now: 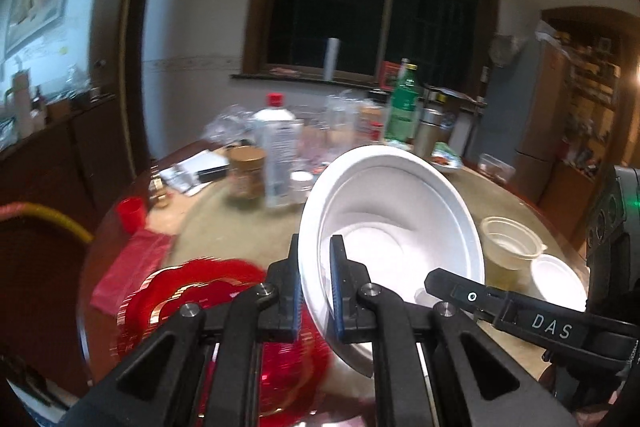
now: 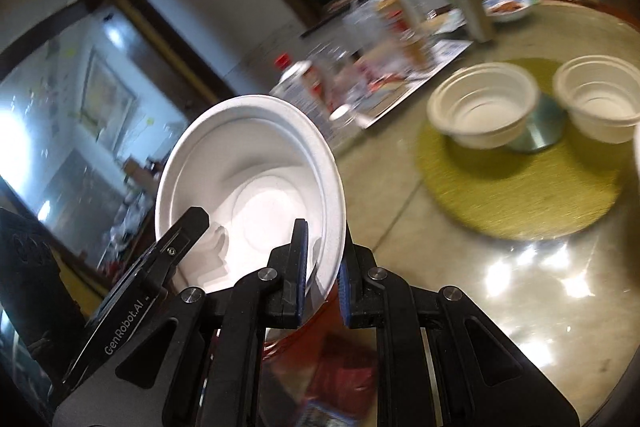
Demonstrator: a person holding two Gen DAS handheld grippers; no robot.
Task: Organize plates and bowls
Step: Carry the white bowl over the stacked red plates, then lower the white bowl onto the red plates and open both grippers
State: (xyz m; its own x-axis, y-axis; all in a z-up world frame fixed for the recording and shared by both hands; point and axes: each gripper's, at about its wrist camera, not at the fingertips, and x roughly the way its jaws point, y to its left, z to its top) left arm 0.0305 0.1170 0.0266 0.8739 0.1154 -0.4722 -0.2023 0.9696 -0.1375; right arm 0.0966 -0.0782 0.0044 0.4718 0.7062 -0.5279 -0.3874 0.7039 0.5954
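White bowl (image 1: 400,223) is pinched at opposite rims by left tongs (image 1: 316,291) and right tongs (image 2: 323,275), tilted above the worktop (image 2: 440,267), evidently for carrying toward the two empty bowls (image 2: 482,107).

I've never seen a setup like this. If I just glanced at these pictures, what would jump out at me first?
Most striking is the big white bowl, tilted in mid-air above the table, with both black grippers clamped on its rim: the left gripper on one side, the right gripper on the opposite. Next come the blurred red plate just below it and two smaller white bowls on a green mat further across.
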